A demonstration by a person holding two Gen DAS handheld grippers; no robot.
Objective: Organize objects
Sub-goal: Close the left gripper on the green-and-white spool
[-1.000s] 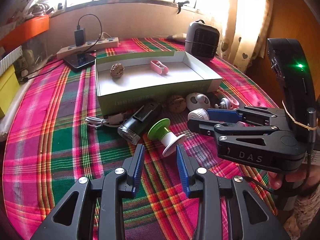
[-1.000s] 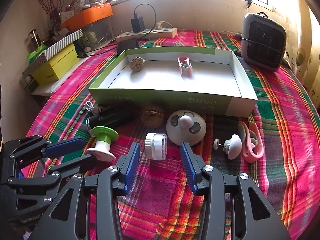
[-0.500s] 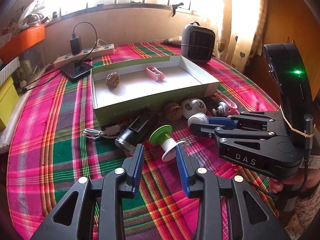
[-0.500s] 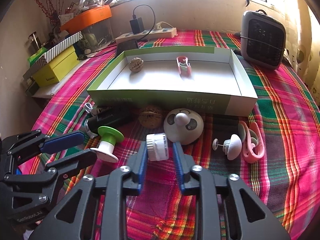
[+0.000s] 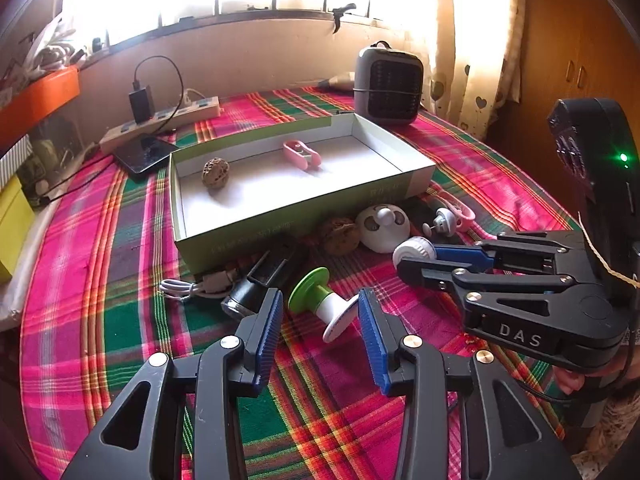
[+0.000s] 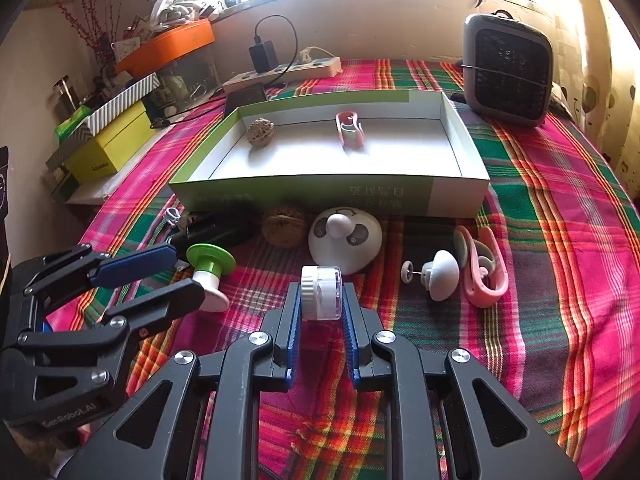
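Blue-padded fingers of the right gripper (image 6: 320,300) are pinching a small clear cylindrical jar with a white ribbed cap (image 6: 321,293), one pad against each side of it. The jar is lying on its side with its long axis running across the jaws, cap end pointing to the left, and it looks to be resting on or just above the pink and green plaid tablecloth (image 6: 540,280).

Straight ahead of the held jar, past a round white panda-faced gadget (image 6: 345,238), is sitting the shallow green-and-white cardboard box (image 6: 328,196), open side up, already holding a brown walnut (image 6: 260,132) and a pink plastic clip (image 6: 349,129). So the move that likely follows is a lift and a forward carry over the near wall of that box, and the right gripper is the nearer one for it.

The left gripper (image 5: 320,320) is hovering with its jaws wide apart and holding nothing. Just ahead of it, lying tilted on the cloth, is a green-topped white spool (image 5: 322,304), its axis running from far left to near right, roughly between the two pads. That spool seems the natural next pick for the left side, while a second walnut (image 6: 285,226) and a white mushroom-shaped hook (image 6: 438,274) are waiting in front of the box
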